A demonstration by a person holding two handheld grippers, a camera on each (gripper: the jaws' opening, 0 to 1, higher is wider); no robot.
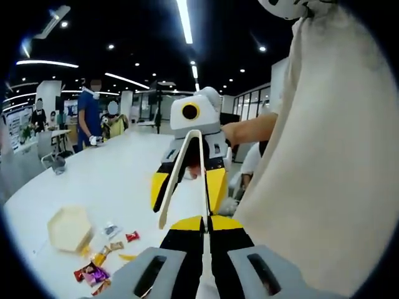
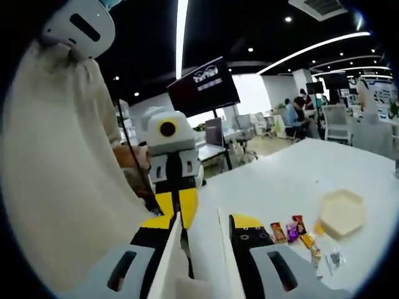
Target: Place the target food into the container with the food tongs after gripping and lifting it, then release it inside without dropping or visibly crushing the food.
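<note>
Container: a pale, six-sided container [image 1: 69, 228] sits on the white table [image 1: 112, 180], at the far left in the left gripper view. In the right gripper view [image 2: 340, 213] it is at the far right, and it looks empty.

Food: small wrapped snacks [image 1: 93, 271] lie in a loose group just beside the container: red, orange and purple packets, one clear wrapper and a yellow piece. In the right gripper view the packets [image 2: 288, 232] are between the gripper and the container. I cannot tell which of them is the target.

Handling: in my judgement the packets are light and a little slippery because of the shiny wrappers, and the content may be soft or brittle. A hold across the middle of one packet, with gentle pressure, seems safest; a hold at the wrapper end could let it slide out.

Left gripper: the left gripper [image 1: 202, 232] has its yellow and black jaws nearly together, with only a narrow slit between them and, as far as I see, nothing in it.

Tongs: the cream food tongs [image 1: 185, 174] are raised over the table, well apart from the snacks, arms spread, nothing between the tips.

Right gripper: the right gripper [image 2: 199, 240] holds the tongs [image 2: 187, 261] between its jaws, closed on the handle end.

Person: a person in a cream garment [image 1: 330, 156] stands close behind both grippers.
</note>
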